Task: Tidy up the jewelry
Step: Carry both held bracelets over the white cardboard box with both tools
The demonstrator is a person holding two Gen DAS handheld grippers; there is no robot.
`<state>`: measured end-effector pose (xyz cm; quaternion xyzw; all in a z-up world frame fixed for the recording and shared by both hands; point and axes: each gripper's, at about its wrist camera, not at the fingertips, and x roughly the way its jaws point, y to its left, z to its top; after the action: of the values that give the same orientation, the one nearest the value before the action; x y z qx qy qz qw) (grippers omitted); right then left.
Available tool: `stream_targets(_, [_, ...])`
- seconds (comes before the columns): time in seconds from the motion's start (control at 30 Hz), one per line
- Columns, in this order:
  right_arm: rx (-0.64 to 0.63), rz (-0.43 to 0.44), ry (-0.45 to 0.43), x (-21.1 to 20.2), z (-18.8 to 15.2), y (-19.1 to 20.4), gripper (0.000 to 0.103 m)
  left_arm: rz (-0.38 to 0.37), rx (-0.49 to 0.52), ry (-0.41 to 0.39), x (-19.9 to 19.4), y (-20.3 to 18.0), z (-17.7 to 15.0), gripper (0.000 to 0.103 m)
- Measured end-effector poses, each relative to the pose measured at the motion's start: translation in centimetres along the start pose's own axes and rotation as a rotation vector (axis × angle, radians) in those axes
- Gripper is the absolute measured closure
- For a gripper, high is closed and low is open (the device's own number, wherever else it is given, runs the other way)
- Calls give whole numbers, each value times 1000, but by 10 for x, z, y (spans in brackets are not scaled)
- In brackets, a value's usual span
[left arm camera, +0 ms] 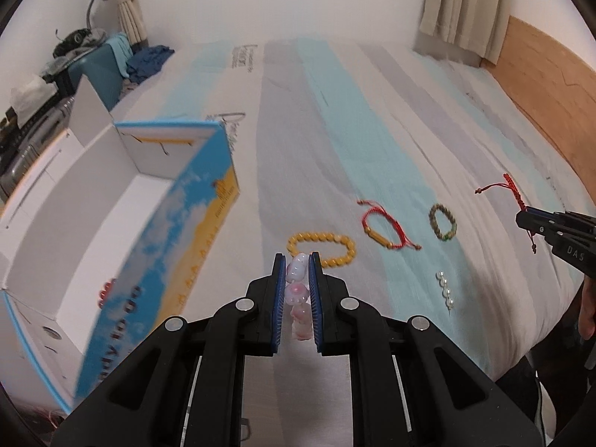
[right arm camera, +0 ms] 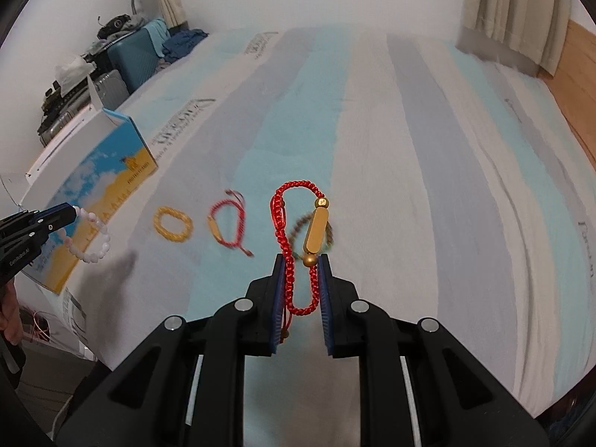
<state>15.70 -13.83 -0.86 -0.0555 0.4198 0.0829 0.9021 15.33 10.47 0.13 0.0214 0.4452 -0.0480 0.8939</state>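
Observation:
My left gripper (left arm camera: 297, 260) is shut on a pink-and-white bead bracelet (left arm camera: 297, 290) and holds it above the bed, right of the open blue-and-white box (left arm camera: 175, 246). It also shows in the right wrist view (right arm camera: 91, 238). My right gripper (right arm camera: 301, 260) is shut on a red braided cord bracelet with a gold bar (right arm camera: 316, 231), lifted off the bed. On the striped bedsheet lie a yellow bead bracelet (left arm camera: 322, 247), a second red cord bracelet (left arm camera: 383, 229), a brown bead bracelet (left arm camera: 442, 221) and a short pearl strand (left arm camera: 446, 290).
The box holds a red beaded item (left arm camera: 106, 290) near its front wall. Suitcases and clothes (left arm camera: 100, 67) stand at the bed's far left. A wooden headboard (left arm camera: 547, 85) and curtain (left arm camera: 469, 3) are at the right. The bed edge runs close below the grippers.

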Motion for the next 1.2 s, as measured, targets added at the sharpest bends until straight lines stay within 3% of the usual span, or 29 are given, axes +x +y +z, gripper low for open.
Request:
stream_targets(0.6, [-157,107,-103,-27,70,124,87,83,-68,-105,-67,76,34,91])
stream_targets(1.2, [-386,249,-99,-9,96,288,87,167,-182,-99,-91,176,22,91])
